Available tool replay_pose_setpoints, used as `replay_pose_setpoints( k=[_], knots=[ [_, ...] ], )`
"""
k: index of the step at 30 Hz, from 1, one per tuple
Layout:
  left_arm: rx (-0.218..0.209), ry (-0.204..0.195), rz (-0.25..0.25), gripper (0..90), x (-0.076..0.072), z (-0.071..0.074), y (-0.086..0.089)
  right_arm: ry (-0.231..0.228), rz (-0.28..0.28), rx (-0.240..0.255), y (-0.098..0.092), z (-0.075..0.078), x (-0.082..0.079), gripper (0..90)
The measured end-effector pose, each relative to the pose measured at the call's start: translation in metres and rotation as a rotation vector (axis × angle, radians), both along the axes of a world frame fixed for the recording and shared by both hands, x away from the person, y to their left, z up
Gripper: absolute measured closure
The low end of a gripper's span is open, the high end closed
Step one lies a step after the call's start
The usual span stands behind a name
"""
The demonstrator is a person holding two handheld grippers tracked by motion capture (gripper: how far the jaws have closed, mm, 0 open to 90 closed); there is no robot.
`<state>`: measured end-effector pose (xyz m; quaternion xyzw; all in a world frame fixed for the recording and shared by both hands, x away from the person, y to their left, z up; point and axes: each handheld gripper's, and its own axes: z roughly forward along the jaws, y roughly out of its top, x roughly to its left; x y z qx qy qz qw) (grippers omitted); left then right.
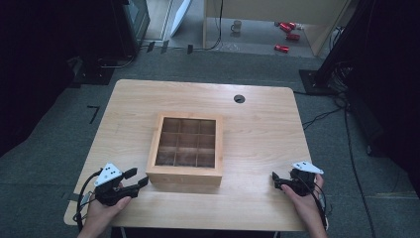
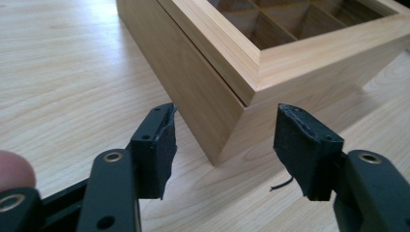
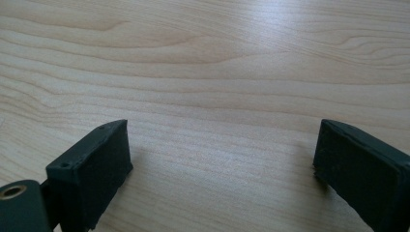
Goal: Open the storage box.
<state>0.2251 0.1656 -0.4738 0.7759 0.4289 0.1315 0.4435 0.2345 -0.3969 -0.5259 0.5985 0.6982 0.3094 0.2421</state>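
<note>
A square wooden box (image 1: pixel 185 147) with a glass-paned lid over a grid of compartments sits in the middle of the light wooden table (image 1: pixel 257 124); its lid is down. My left gripper (image 1: pixel 138 178) is open at the box's near left corner (image 2: pixel 232 140), which stands just beyond its two black pads (image 2: pixel 159 145) without touching them. My right gripper (image 1: pixel 274 179) is open near the table's front right, well to the right of the box, with bare tabletop (image 3: pixel 217 96) between its pads (image 3: pixel 96 169).
A round cable hole (image 1: pixel 239 98) lies at the table's back. Beyond the table are grey carpet, a white mug (image 1: pixel 236 26), red objects (image 1: pixel 287 29) on the floor and black stands with cables at both sides.
</note>
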Motion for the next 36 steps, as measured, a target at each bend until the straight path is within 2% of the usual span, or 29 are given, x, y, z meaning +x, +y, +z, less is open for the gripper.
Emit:
replay_pose_setpoints(
  k=[5,8,11,13,19,22,24,25,26,29,33,34,36],
  knots=[
    [0.004,0.007,-0.025,51.7,0.003,-0.005,-0.006,0.000,0.000,-0.001,0.000,0.000,0.000,5.9],
    [-0.014,0.004,-0.021,58.1,0.004,-0.005,-0.007,0.000,0.000,-0.001,0.000,0.000,0.000,6.0],
    [-0.051,0.021,-0.044,64.0,0.006,-0.005,-0.006,0.000,0.000,-0.002,0.000,0.000,0.000,6.0],
    [-0.049,0.016,-0.051,68.3,0.005,-0.005,-0.007,0.000,-0.001,-0.003,0.000,0.000,0.000,6.2],
    [-0.050,0.014,-0.054,71.3,0.005,-0.004,-0.006,-0.010,0.008,-0.006,0.001,0.001,-0.003,11.0],
    [-0.047,0.011,-0.053,72.3,0.005,-0.004,-0.006,-0.033,0.025,-0.032,0.004,0.002,-0.005,13.4],
    [-0.043,0.009,-0.050,73.0,0.005,-0.002,-0.006,-0.036,0.026,-0.015,0.006,0.003,-0.005,13.4],
    [-0.041,0.009,-0.050,73.0,0.005,-0.002,-0.006,-0.035,0.037,0.016,0.008,0.004,-0.005,13.4],
    [-0.038,0.005,-0.048,73.1,0.004,-0.002,-0.006,-0.036,0.044,0.025,0.010,0.005,-0.005,13.4],
    [-0.023,-0.002,-0.046,73.6,0.004,-0.001,-0.007,-0.050,0.077,0.032,0.021,0.012,-0.005,13.4],
    [-0.031,-0.006,-0.051,74.3,0.004,0.002,-0.007,-0.077,0.148,0.049,0.041,0.026,-0.007,13.5],
    [-0.031,-0.006,-0.051,74.5,0.004,0.002,-0.007,-0.077,0.148,0.049,0.041,0.026,-0.007,13.5],
    [-0.026,-0.006,-0.050,74.5,0.004,0.004,-0.007,-0.094,0.201,0.047,0.058,0.035,-0.009,13.4]
  ],
)
